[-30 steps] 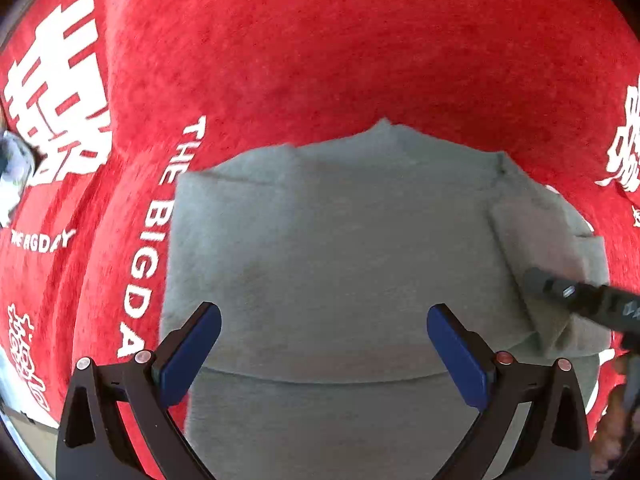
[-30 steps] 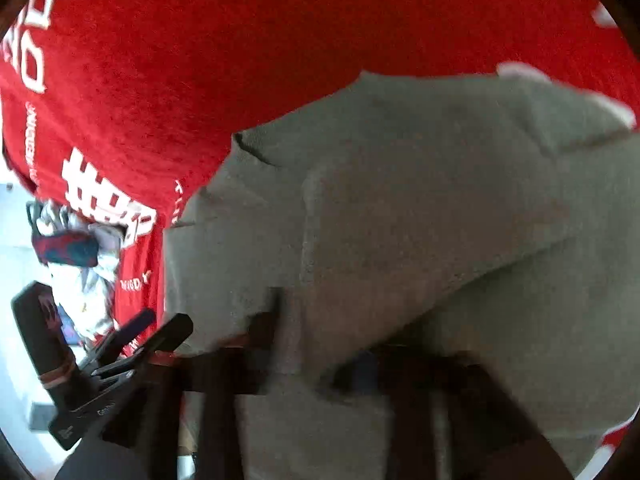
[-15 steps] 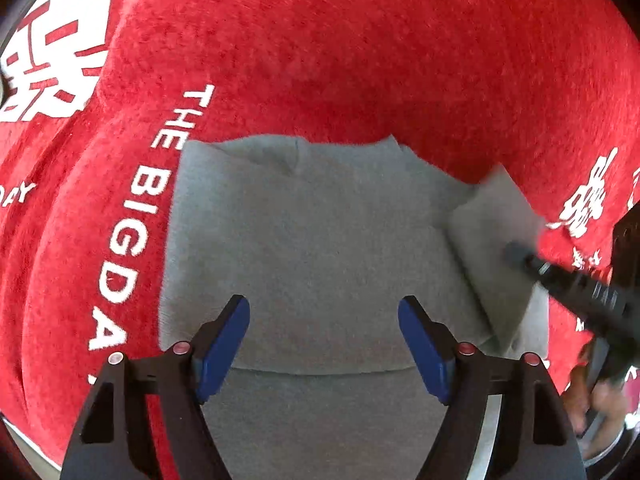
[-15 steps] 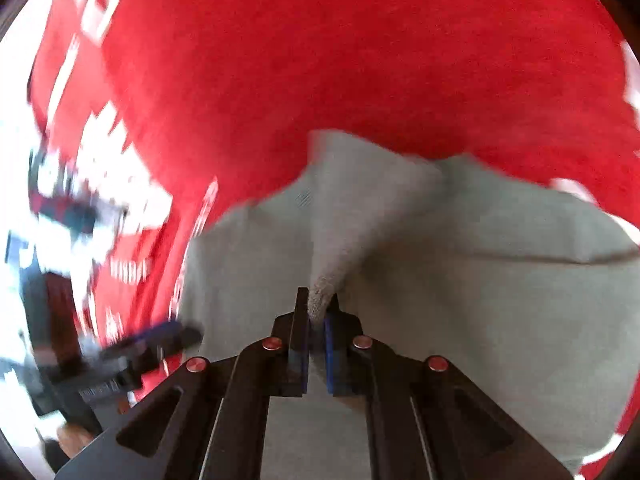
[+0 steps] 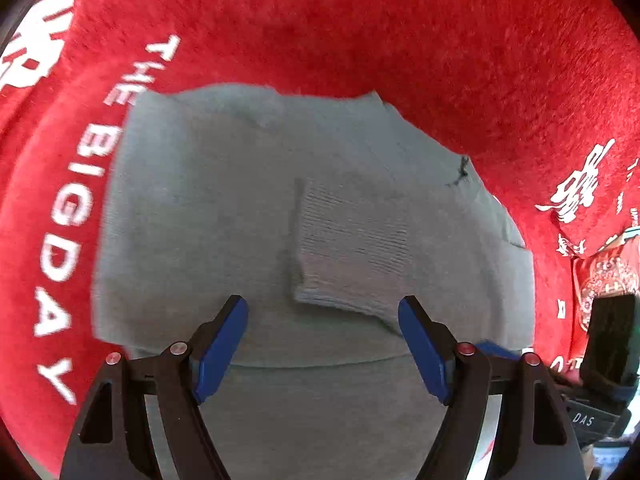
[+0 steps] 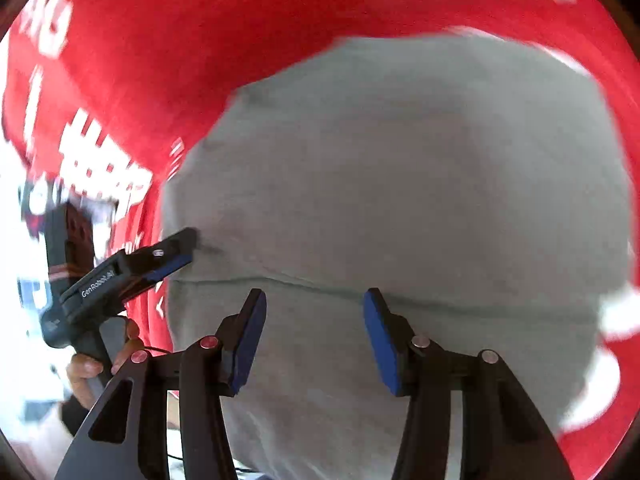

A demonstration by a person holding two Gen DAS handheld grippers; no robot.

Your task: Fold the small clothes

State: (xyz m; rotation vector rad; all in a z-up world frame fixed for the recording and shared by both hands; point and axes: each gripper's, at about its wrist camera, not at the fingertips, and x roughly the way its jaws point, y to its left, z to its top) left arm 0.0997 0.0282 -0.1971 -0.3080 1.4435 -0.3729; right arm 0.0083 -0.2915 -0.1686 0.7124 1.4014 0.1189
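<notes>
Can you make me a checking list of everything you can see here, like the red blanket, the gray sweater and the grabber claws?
Surface: red cloth with white lettering, spread under everything.
Job's things: gray sweater lying flat, its ribbed cuff folded in across the body.
Clutter: nothing seen on the cloth; blurred items beyond its left edge in the right wrist view.
Grippers: left gripper open above the sweater; right gripper open, holding nothing.
Cables: nothing seen.
Surroundings: bright and blurred, cannot tell.
</notes>
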